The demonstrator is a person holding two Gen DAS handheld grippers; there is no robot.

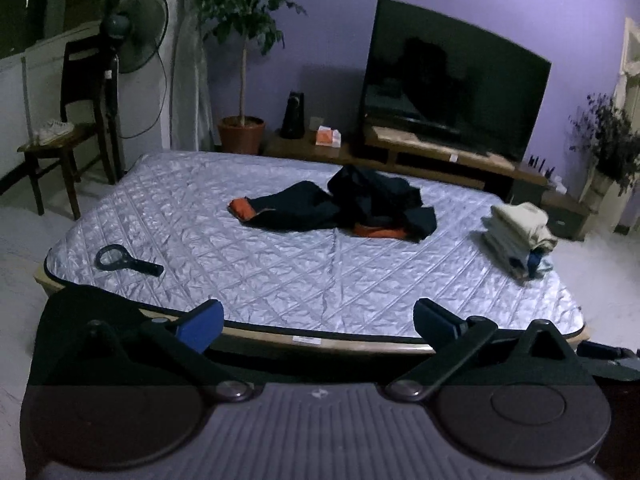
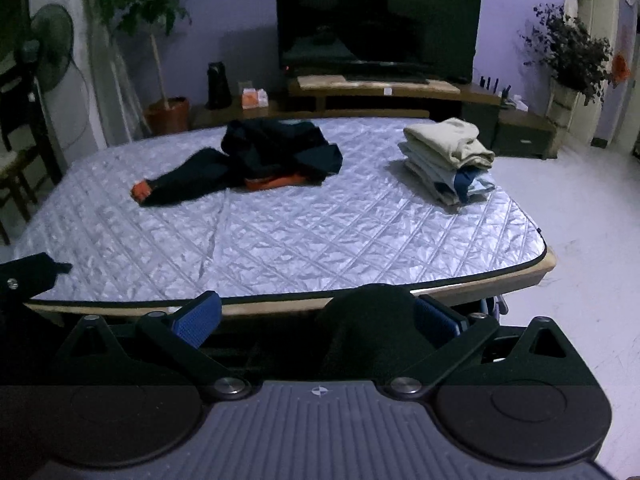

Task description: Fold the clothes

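A crumpled dark navy garment with orange lining [image 1: 344, 208] lies in the middle of the quilted silver table cover [image 1: 240, 248]; it also shows in the right wrist view [image 2: 256, 160]. A stack of folded pale clothes [image 1: 518, 236] sits at the table's right side, also in the right wrist view [image 2: 448, 160]. My left gripper [image 1: 320, 322] is open and empty at the table's near edge. My right gripper [image 2: 320, 316] is open at the near edge, with a dark rounded shape [image 2: 368, 328] in front of its right finger.
A black magnifying glass [image 1: 124, 261] lies near the table's left front corner. Behind the table stand a TV [image 1: 452, 80] on a low wooden stand, a potted tree [image 1: 242, 40], a fan [image 1: 136, 32] and a chair [image 1: 60, 136]. A dried plant [image 2: 568, 56] stands at the right.
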